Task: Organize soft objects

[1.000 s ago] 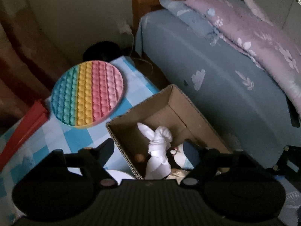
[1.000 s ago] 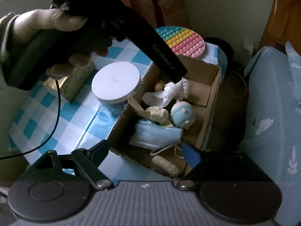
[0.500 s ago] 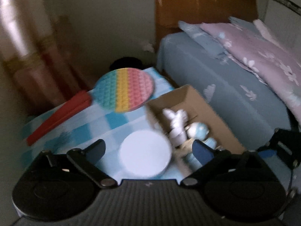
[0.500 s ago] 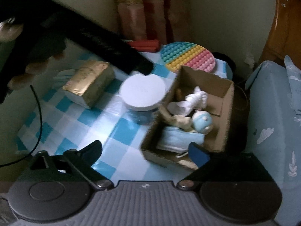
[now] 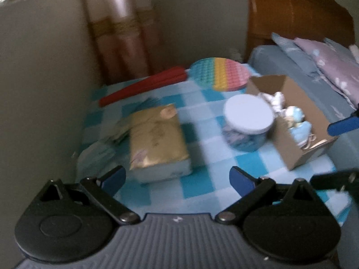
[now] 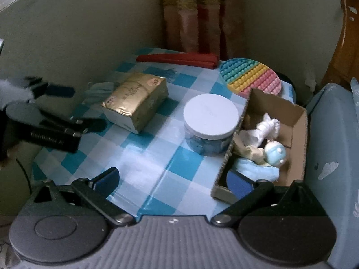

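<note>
Both claws (image 5: 177, 179) (image 6: 172, 179) seemingly wide open, empty

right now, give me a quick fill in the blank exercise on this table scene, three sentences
1. The soft toys lie inside the ____ box.
2. The jar beside that box has a ____ lid.
3. The gold packet lies on a blue and white ____ tablecloth.

Missing words: cardboard; white; checked
</note>
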Available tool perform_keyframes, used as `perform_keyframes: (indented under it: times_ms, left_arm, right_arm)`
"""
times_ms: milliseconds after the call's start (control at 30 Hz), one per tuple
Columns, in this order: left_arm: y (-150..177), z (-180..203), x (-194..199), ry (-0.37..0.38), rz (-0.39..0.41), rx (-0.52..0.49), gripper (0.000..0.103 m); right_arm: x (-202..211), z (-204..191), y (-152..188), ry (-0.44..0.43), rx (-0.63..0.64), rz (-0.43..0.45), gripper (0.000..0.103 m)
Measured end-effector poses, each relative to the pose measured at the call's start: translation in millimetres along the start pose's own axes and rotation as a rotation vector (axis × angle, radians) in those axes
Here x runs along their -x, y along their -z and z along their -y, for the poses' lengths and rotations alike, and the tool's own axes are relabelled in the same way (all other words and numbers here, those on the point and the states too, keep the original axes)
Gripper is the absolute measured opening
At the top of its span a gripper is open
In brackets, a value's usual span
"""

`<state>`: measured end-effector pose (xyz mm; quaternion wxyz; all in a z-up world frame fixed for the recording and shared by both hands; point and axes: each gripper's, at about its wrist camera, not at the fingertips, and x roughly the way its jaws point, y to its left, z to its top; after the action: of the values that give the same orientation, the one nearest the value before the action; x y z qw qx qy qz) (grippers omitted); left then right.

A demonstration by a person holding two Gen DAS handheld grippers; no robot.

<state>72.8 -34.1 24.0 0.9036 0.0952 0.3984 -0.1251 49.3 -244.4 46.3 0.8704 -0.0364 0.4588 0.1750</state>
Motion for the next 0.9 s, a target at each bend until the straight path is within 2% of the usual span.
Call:
perform_keyframes:
  times_ms: [200, 367, 500, 700, 900]
  left_arm:
    - [35.3, -31.4, -4.3, -0.085, -0.003, 0.116, 0.098]
    - [50.4, -42.4, -14.5, -0.151, -0.016, 0.102, 0.098]
    - [54.7, -49.6, -21.8, -0.147, -0.027, 0.091, 0.098]
    - [56.9, -64.5, -34.4, -0.191, -0.033, 0.091, 0.098]
    - [62.6, -74.8, -44.6, -0.165, -0.072, 0.132, 0.098]
  right_arm:
    - [-10.6, -14.4, -8.4, -0.022, 0.015, -0.001, 0.103]
    - [-27.3, -22.1, -20.4, -0.03, 0.035, -0.015, 0.103]
    - [-40.8, -27.8, -36.8, -0.045, 0.069, -0.019, 0.103]
    - [-61.7, -37.5, -66.4, -0.077, 0.126, -0.027, 0.103]
    - [-86.0, -50.8, -102.7, -0.122, 0.204, -0.018, 0.103]
